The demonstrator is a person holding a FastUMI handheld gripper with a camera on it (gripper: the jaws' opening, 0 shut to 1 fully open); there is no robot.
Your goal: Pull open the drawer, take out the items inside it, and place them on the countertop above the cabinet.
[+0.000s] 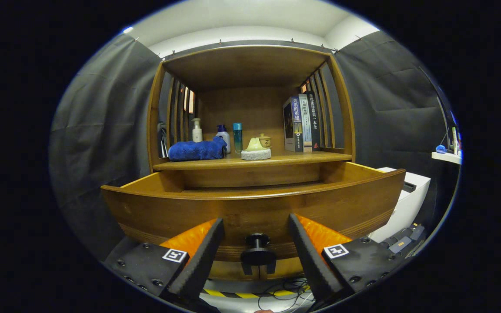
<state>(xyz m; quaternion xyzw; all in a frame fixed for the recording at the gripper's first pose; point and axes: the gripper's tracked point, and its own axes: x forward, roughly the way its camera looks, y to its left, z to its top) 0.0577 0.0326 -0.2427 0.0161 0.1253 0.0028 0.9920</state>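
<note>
The gripper (255, 254) sits closest, its two fingers spread wide with the drawer's dark knob (257, 252) in the gap between them, neither finger touching it. The drawer (250, 208) stands pulled well out from the wooden cabinet (250, 108), its curved front right ahead of the fingertips.

So the opening step looks done, and the grip on the knob let go. From this low angle the inside of the drawer is mostly hidden behind its front wall (I can't tell what lies in there, if anything).

On the counter (294, 157) above, a blue cloth (197, 150) lies toward the left edge, three bottles (223, 138) stand behind it, a pale soap-like lump on a dish (256, 150) sits near the middle, with a small lidded jar (265, 140) behind it, and books (301, 124) stand upright at the right end.

The next move, I'd judge, calls for backing off the knob, lifting over the drawer front and tipping down to see inside. Bare counter along the front edge, right of the dish, looks the likeliest landing spot.
</note>
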